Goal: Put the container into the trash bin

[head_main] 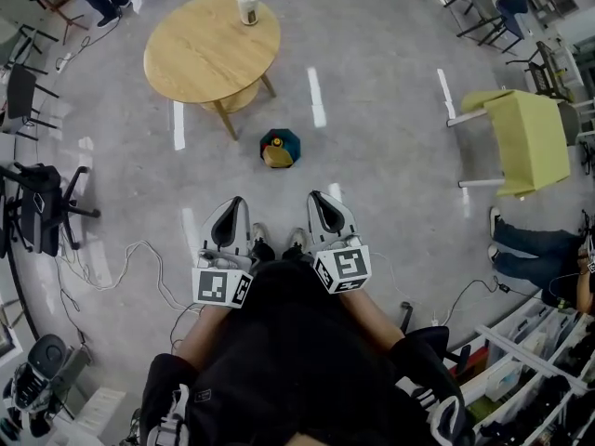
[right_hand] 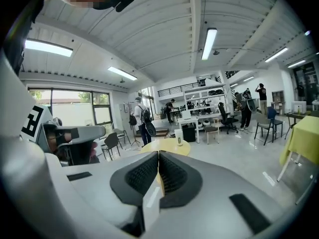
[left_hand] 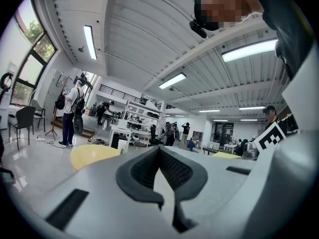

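The left gripper and the right gripper are each pressing their 2 fingers together on nothing. The container is standing on the round table, well ahead of the fingertips. The trash bin is sitting on the floor between the fingertips and that table.

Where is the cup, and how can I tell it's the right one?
Find the big round wooden table ahead of the person. The cup stands upright near the table's far edge. It is pale with a darker band, and it is the only thing on the tabletop, unlike the small dark bin down on the floor nearby.
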The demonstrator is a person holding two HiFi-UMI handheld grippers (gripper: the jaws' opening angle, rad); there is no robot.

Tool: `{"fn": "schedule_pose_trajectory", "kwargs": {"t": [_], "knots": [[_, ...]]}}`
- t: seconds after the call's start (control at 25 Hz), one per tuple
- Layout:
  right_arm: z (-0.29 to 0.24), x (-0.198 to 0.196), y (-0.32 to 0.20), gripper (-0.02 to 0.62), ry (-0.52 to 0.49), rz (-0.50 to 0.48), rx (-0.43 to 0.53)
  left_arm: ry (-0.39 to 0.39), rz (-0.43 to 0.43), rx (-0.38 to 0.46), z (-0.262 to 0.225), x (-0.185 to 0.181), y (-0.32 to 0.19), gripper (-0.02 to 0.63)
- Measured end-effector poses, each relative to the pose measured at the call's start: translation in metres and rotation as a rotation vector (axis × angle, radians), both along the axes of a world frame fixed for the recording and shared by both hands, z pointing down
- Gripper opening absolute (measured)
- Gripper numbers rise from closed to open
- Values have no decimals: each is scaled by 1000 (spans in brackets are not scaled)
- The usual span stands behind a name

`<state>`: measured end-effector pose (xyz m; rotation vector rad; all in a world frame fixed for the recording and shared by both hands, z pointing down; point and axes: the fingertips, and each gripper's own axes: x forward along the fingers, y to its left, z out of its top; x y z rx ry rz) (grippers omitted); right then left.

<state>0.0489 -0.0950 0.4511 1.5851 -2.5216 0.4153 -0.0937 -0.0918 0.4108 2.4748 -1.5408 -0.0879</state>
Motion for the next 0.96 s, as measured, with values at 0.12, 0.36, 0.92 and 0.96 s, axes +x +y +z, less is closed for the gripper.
{"fn": "schedule_pose_trajectory", "kwargs": {"t": [0.12, 0.36, 0.92, 0.96], "knots": [[0, 3, 0, 28, -5, -11, 0, 5, -10, 13, -3, 5, -1, 9], [-2, 4, 2, 28, -20, -26, 4, 5, -17, 15, -4, 10, -1, 9], [-6, 19, 9, 28, -2, -40, 16, -8, -21, 32, -8, 25, 6, 9], [-6, 20, 10, 28, 0, -40, 16, -8, -21, 34, -9, 26, 7, 9]]}}
